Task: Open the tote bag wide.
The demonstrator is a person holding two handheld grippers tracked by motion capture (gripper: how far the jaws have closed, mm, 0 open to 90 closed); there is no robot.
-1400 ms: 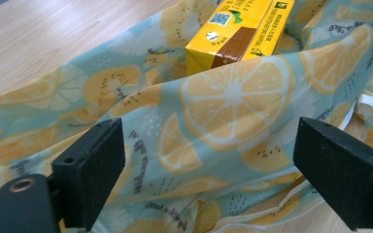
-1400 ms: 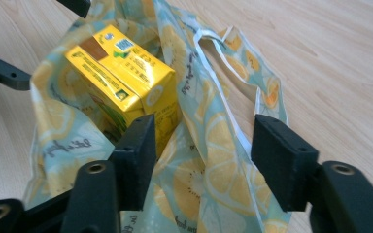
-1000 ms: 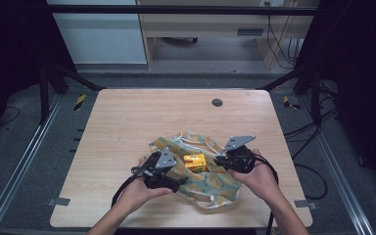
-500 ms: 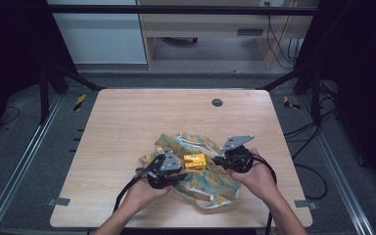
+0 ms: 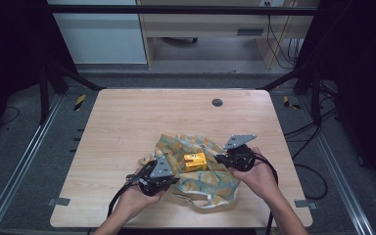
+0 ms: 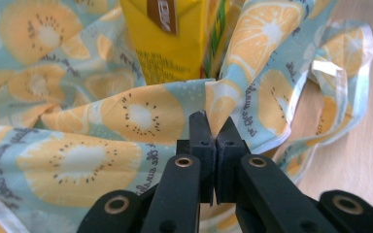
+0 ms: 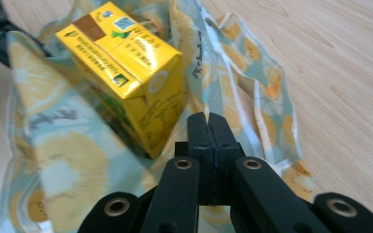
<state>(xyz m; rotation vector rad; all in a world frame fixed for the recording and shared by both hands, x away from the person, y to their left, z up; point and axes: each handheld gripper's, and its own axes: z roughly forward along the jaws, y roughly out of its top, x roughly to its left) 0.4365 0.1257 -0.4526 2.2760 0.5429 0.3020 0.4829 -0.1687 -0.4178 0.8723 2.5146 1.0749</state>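
A: Near the front edge of the pale wooden tabletop (image 5: 127, 122), what lies there?

B: A crumpled light-blue cloth bag printed with orange and kiwi slices (image 5: 210, 181), and on it a small yellow drink carton (image 5: 195, 161), roughly in the middle of the fabric and between the two hands.

A: What are the left tongs (image 6: 212, 127) doing?

B: Their jaws have just been closing and now stand together, pinching a raised fold of the fruit-print bag (image 6: 126, 116) right at the edge. In the left gripper view the carton (image 6: 170, 39) stands just behind that fold.

A: And the right tongs (image 7: 207, 121)?

B: Also pressed together, with a thin edge of the bag (image 7: 243, 73) caught between the tips. The carton (image 7: 126, 63) lies tilted just to the left of the jaws in that view, close but apart from them.

A: Anything else on the tabletop?

B: A small dark round disc (image 5: 217, 102) near the far edge, well apart from the bag. From above, the left tongs (image 5: 169, 182) sit at the bag's left side and the right tongs (image 5: 220, 157) at its right
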